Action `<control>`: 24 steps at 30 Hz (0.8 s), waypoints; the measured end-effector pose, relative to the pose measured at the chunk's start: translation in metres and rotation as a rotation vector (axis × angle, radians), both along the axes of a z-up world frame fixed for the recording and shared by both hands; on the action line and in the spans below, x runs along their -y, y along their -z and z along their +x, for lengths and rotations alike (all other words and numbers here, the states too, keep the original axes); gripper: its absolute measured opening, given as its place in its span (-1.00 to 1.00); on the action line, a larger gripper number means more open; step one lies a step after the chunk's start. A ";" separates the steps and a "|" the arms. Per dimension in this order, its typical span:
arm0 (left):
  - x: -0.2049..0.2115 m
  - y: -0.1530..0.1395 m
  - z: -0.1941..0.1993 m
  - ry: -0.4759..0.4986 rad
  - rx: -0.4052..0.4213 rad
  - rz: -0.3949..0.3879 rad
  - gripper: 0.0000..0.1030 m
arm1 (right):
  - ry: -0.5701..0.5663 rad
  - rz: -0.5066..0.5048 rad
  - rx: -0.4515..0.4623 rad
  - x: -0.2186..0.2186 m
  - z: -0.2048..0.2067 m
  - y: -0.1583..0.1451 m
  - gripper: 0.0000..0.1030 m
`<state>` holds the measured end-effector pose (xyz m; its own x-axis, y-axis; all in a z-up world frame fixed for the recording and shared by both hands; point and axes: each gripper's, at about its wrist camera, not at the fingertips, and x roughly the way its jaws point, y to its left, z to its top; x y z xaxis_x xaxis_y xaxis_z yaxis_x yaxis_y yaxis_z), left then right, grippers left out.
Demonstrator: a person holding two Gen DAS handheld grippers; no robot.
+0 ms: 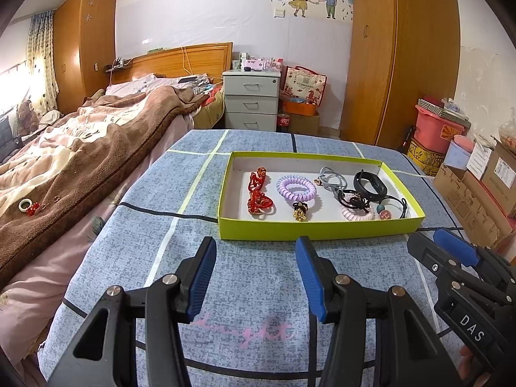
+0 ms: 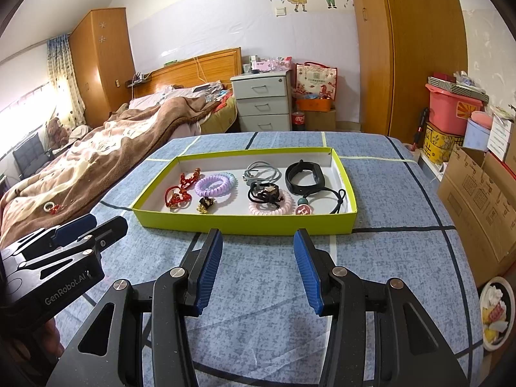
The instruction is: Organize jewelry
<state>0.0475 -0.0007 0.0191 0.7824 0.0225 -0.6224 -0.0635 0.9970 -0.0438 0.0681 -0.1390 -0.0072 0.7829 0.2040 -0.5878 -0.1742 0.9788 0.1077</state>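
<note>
Jewelry sits in the green tray on the table; left gripper fingers spread apart, empty, right gripper half cut off. From the right wrist, right gripper fingers likewise apart; the black tangle is unreadable.

1. A bed under a brown blanket lies past the table's left edge.
2. A grey drawer unit stands beyond the far edge.
3. Cardboard boxes sit off the right edge.
</note>
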 end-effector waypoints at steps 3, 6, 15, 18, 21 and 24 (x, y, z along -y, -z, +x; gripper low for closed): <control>0.000 0.000 0.000 0.000 0.000 -0.002 0.04 | -0.001 0.000 0.000 0.000 0.000 0.000 -0.09; 0.000 0.000 0.000 0.000 0.000 0.000 0.04 | -0.002 0.000 -0.001 -0.001 -0.001 0.000 -0.09; 0.001 0.000 -0.001 0.009 0.000 0.001 0.04 | 0.001 0.002 -0.003 -0.002 -0.002 0.001 -0.09; 0.002 0.000 0.000 0.012 -0.004 -0.006 0.03 | 0.001 0.002 -0.003 -0.003 -0.002 0.001 -0.09; 0.003 0.001 0.000 0.010 -0.009 -0.006 0.03 | 0.003 0.003 -0.003 -0.002 -0.003 0.002 -0.09; 0.004 0.000 0.000 0.007 -0.009 -0.008 0.03 | 0.003 0.003 -0.003 -0.002 -0.002 0.002 -0.09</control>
<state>0.0478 -0.0044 0.0187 0.7772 0.0119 -0.6292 -0.0565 0.9971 -0.0509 0.0657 -0.1367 -0.0087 0.7814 0.2038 -0.5898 -0.1714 0.9789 0.1111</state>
